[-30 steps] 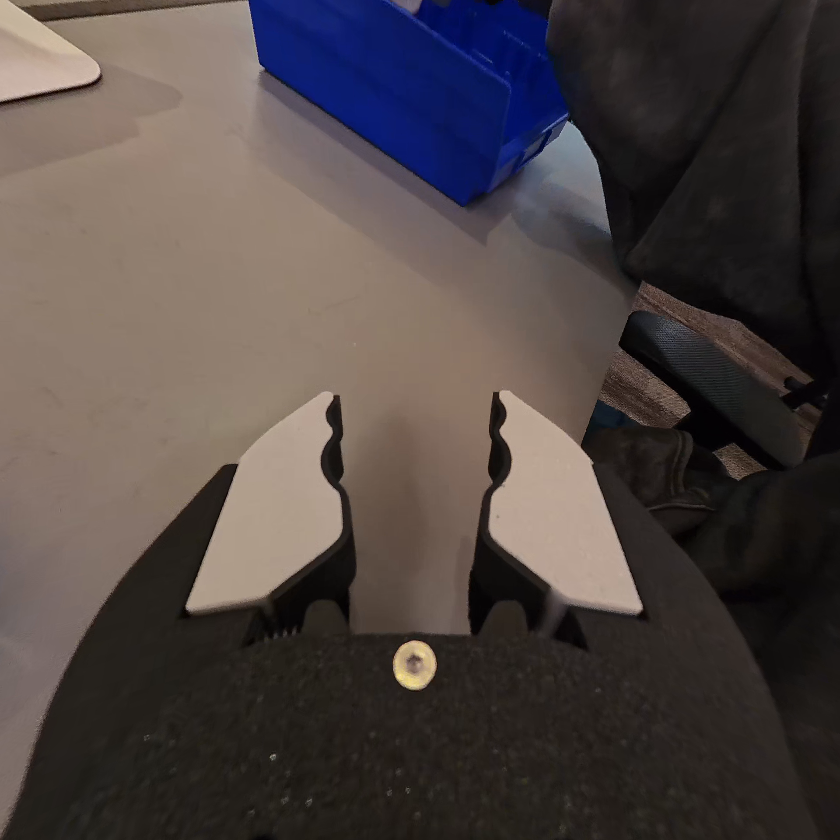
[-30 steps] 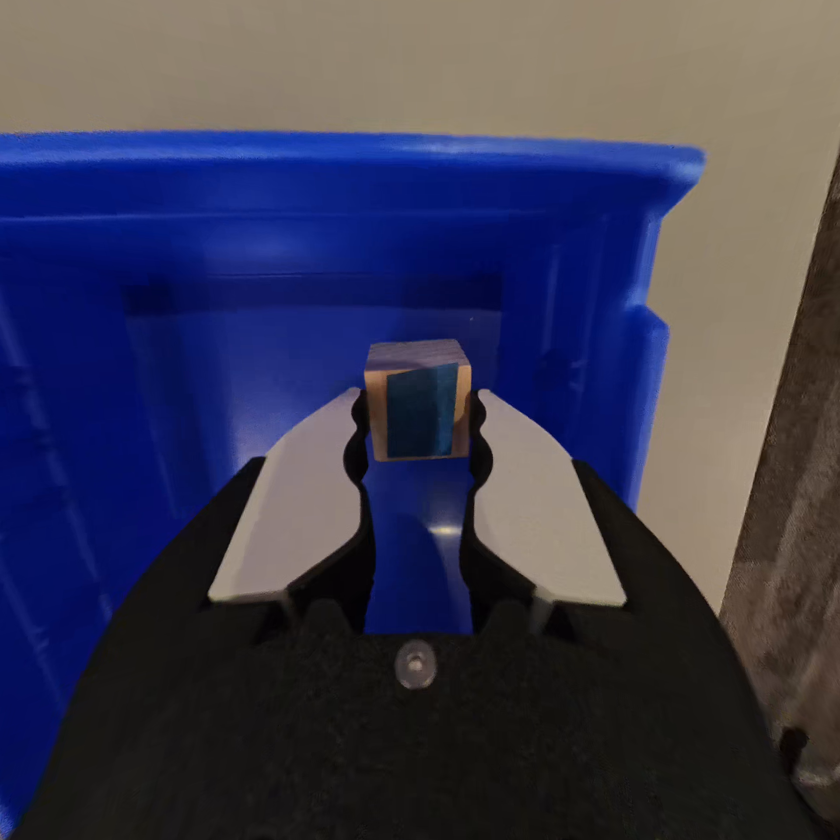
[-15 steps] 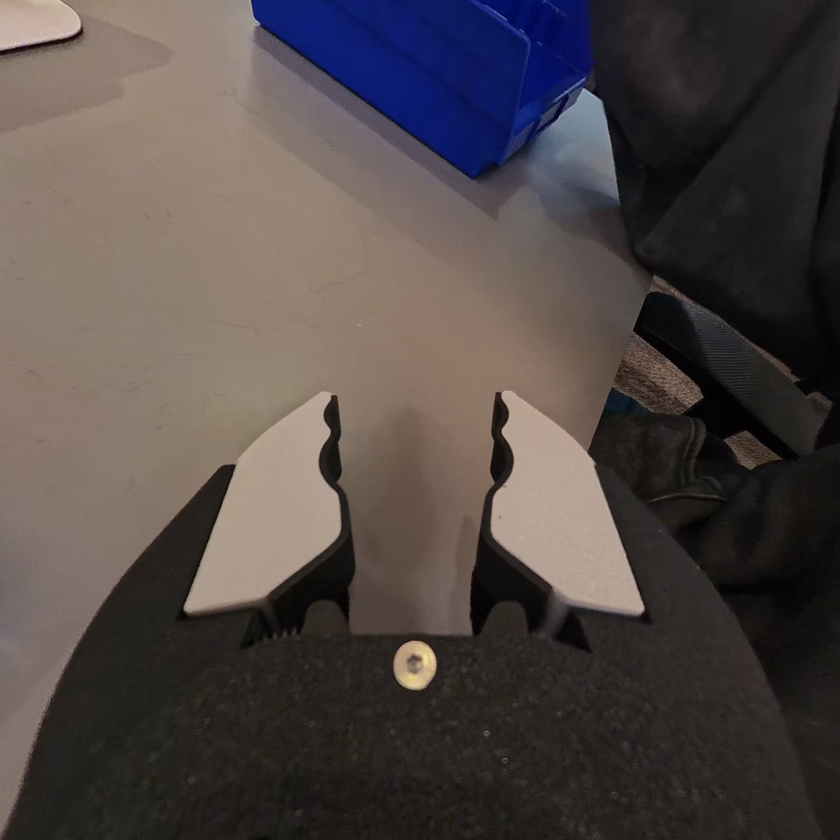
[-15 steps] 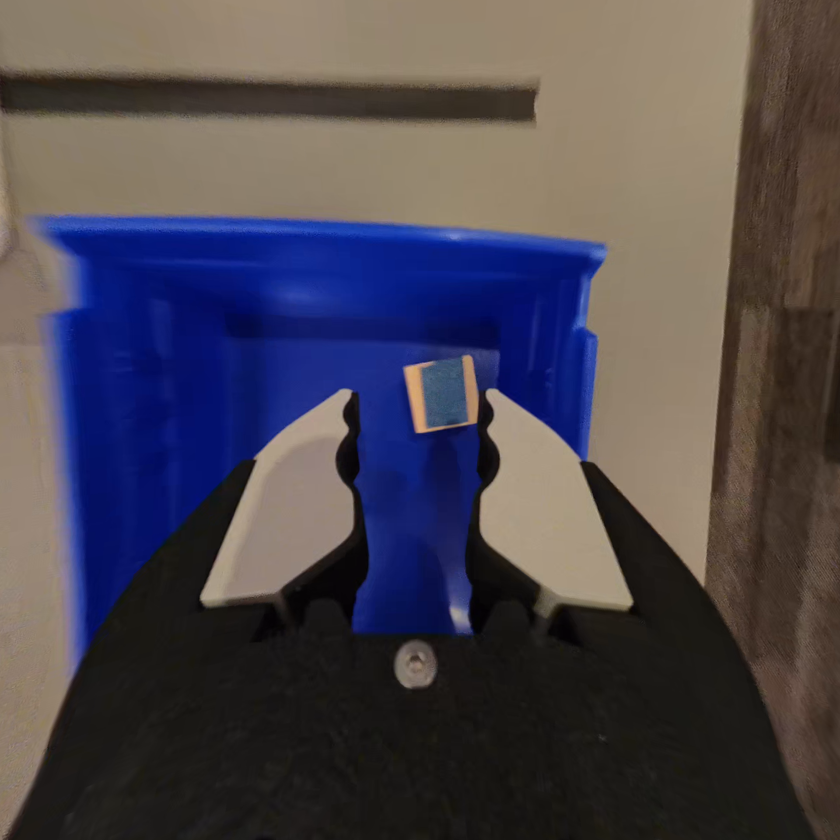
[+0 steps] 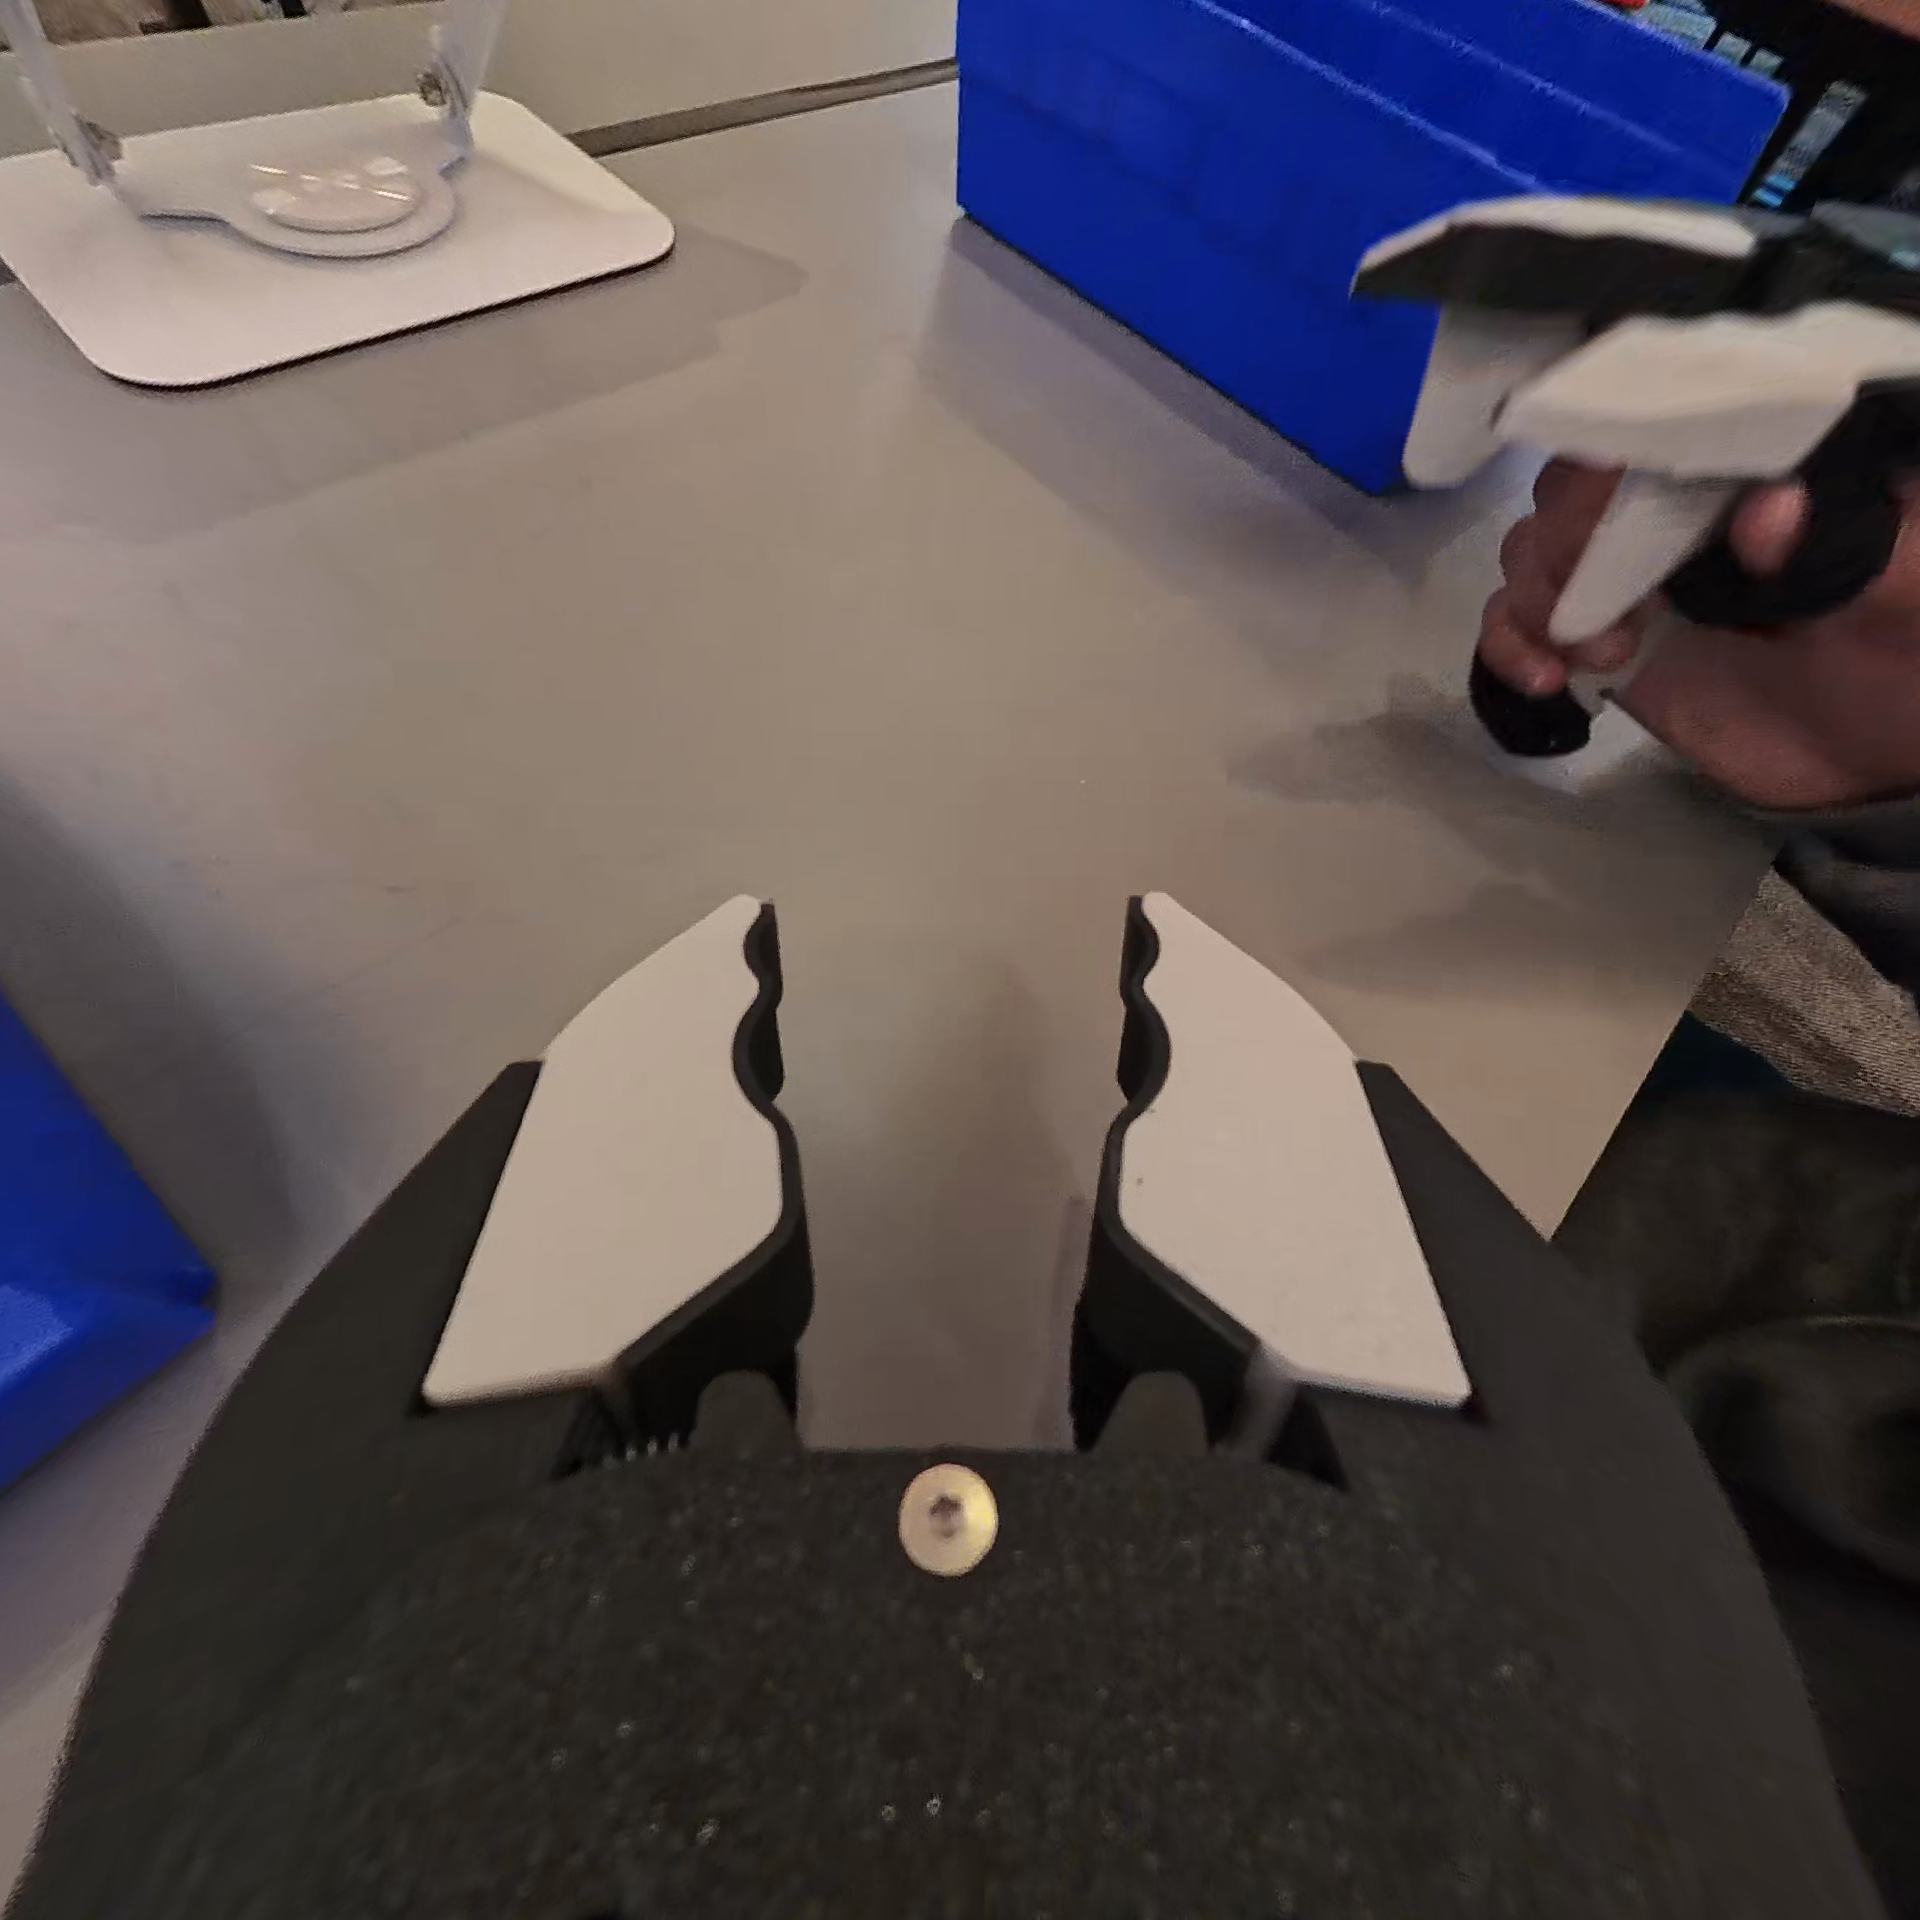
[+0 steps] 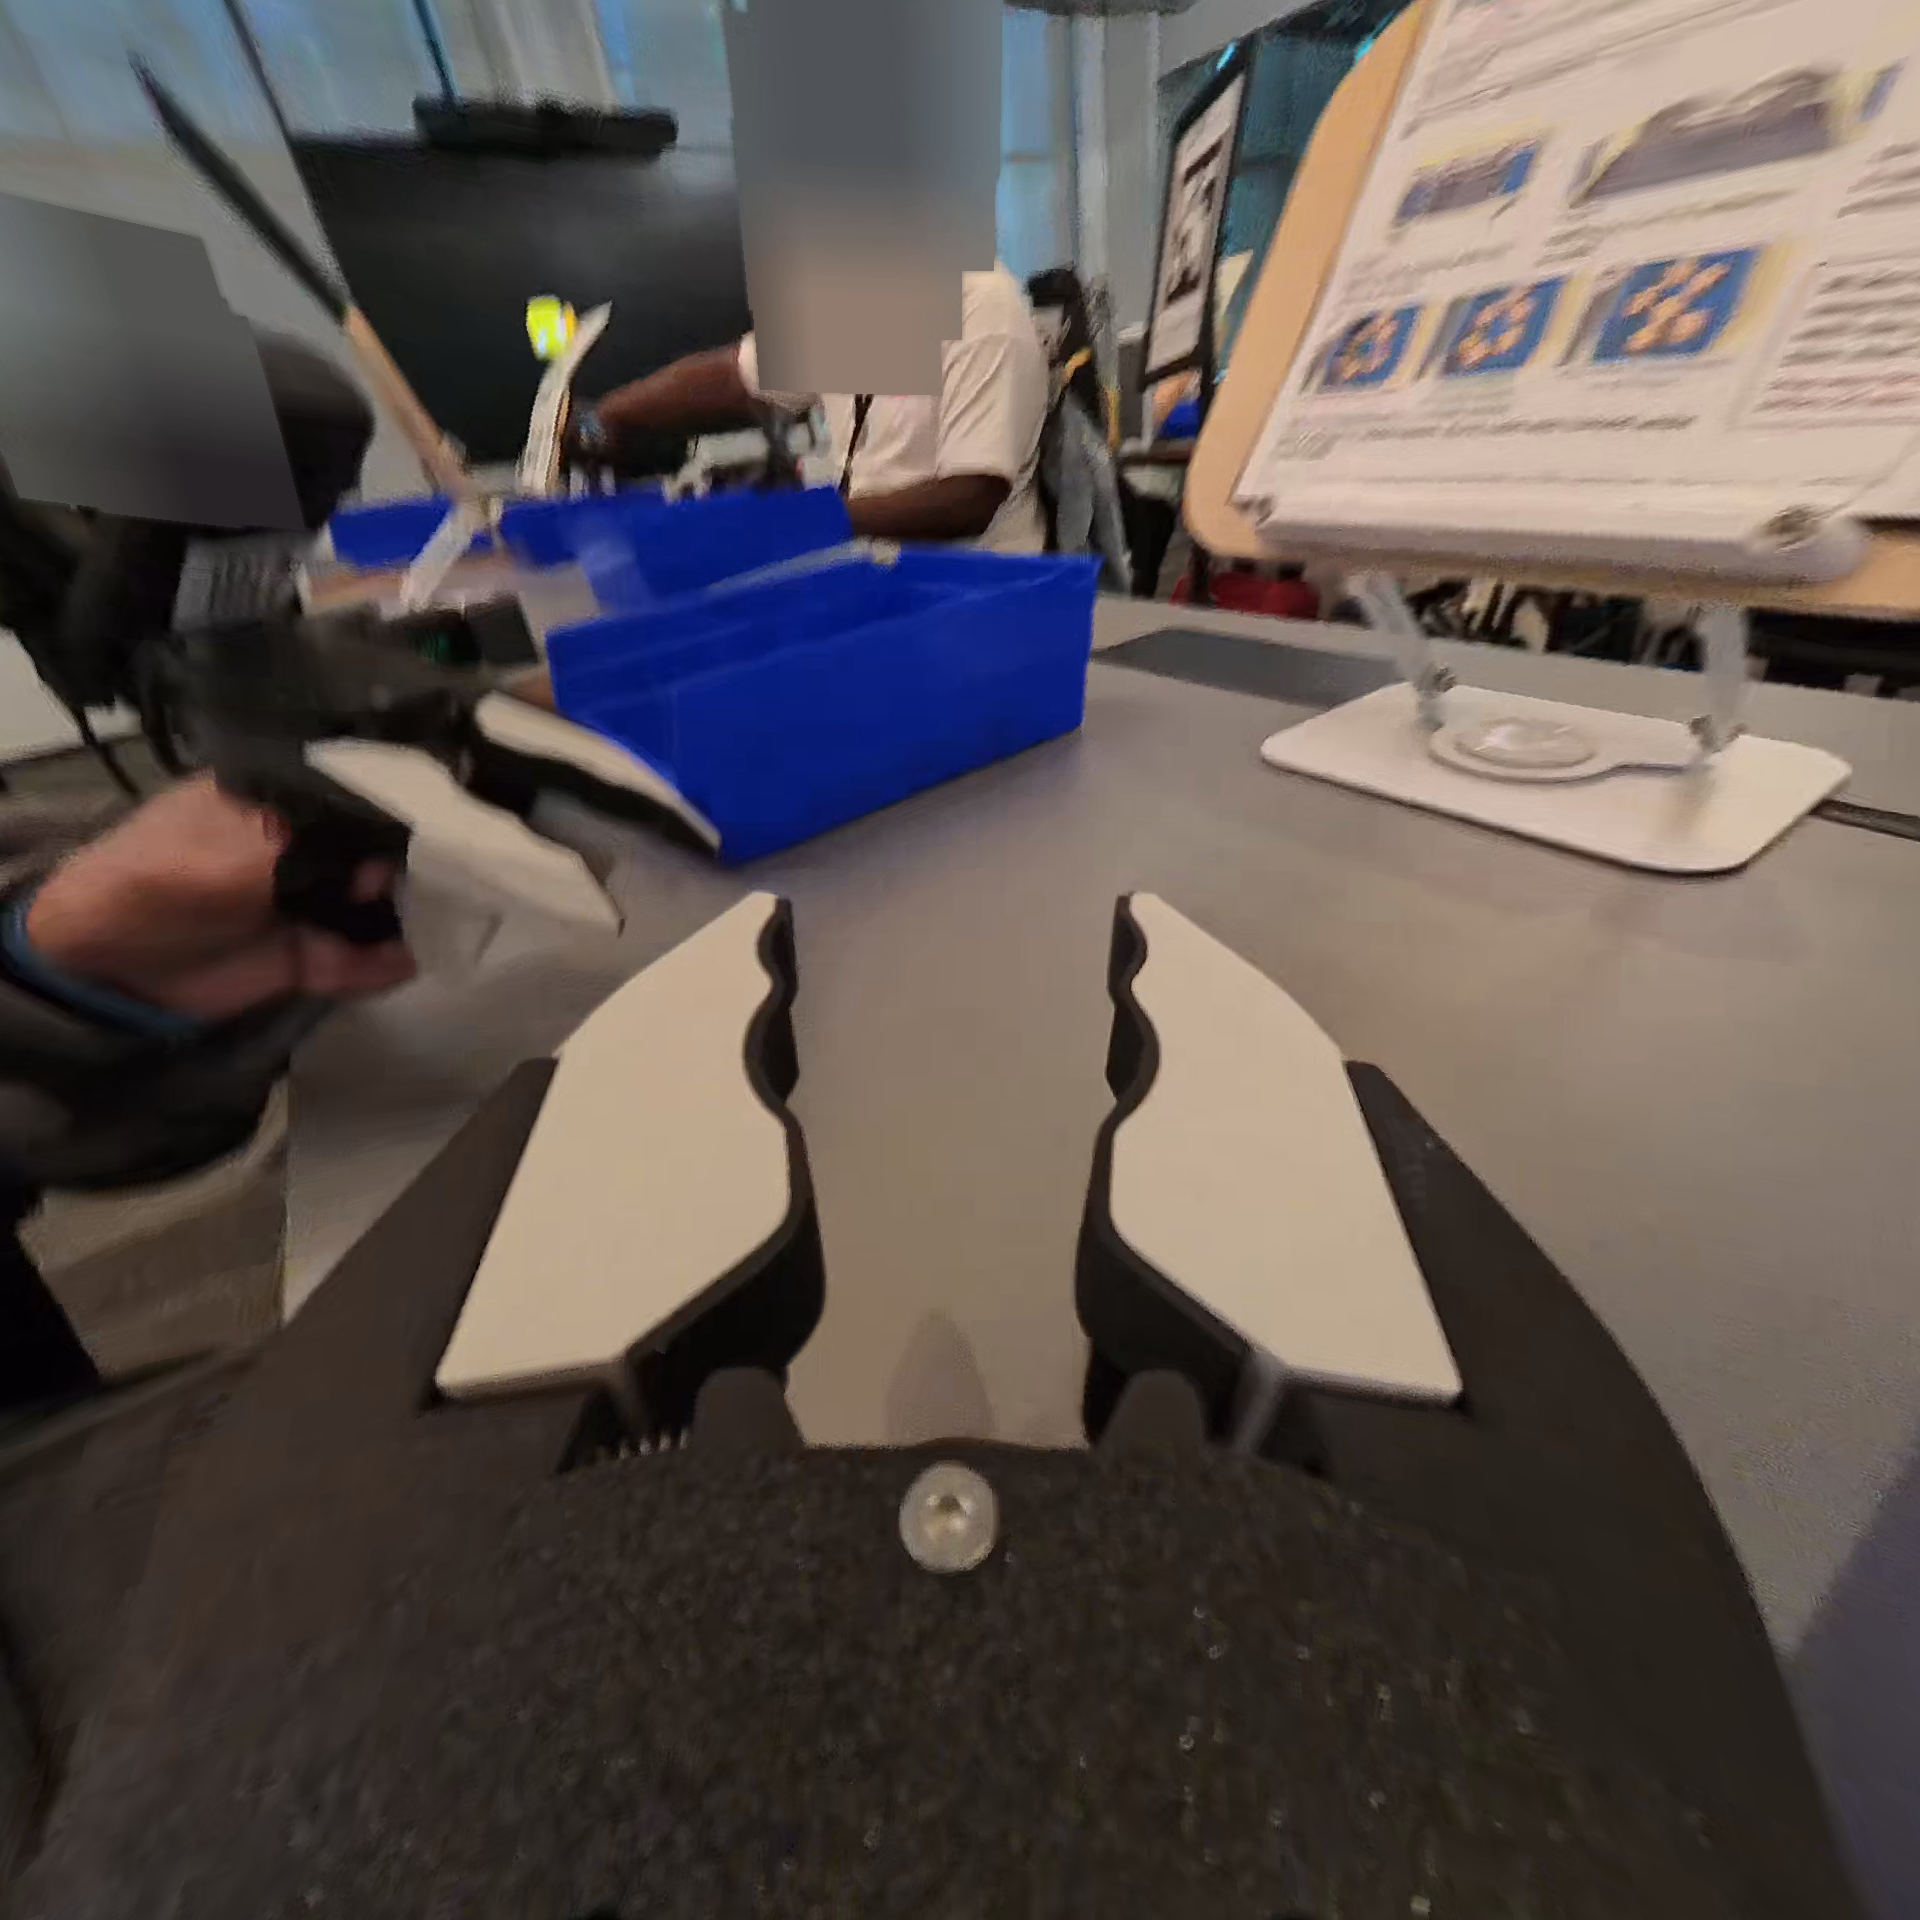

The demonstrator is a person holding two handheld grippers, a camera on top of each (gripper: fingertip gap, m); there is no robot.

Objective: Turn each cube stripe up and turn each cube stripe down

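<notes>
My left gripper (image 5: 951, 925) hangs over bare grey table (image 5: 727, 623) with its jaws spread wide and nothing between the pale fingers (image 5: 634, 1174); they touch nothing that I can see. My right gripper (image 6: 945, 914) reads the same: jaws wide apart, only table surface in the gap, no contact with anything.

From the left wrist view I see the right gripper off to the right, blurred, held by a hand (image 5: 1683, 665) just in front of a blue bin (image 5: 1299, 208). Another blue bin corner (image 5: 73, 1226) sits at the left edge of that view. A white stand base (image 5: 343, 260) lies at the far left of the table.

From the right wrist view the left gripper appears blurred at the left, close beside a blue bin (image 6: 831, 707). The stand carries a printed board (image 6: 1610, 260) on the right. A person in a white shirt (image 6: 935, 436) is behind, at another table with more blue bins.

I cannot see any cube in either view, so I cannot tell where the cubes are or how their stripes face
</notes>
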